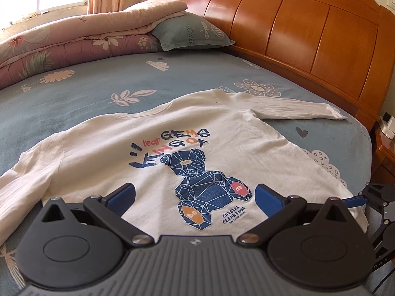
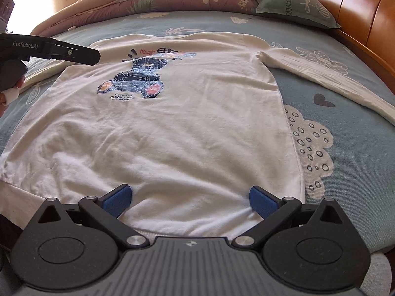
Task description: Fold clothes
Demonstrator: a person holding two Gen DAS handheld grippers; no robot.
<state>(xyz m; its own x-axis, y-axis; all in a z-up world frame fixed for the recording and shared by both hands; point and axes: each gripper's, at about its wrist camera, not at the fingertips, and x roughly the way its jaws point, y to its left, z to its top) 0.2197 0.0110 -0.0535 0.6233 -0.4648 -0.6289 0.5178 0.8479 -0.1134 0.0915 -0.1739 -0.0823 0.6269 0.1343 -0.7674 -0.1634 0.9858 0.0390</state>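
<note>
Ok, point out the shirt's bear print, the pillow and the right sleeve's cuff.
bear print (image 1: pixel 205 185), left wrist view, on the bear's body.
pillow (image 1: pixel 190 33), left wrist view, middle of its face.
cuff (image 1: pixel 337 113), left wrist view, sleeve's end.

A folded floral quilt (image 1: pixel 74 42) and a grey-green pillow (image 1: pixel 190 33) are laid against the wooden headboard (image 1: pixel 308 32) on a blue patterned sheet (image 1: pixel 123 79).
</note>
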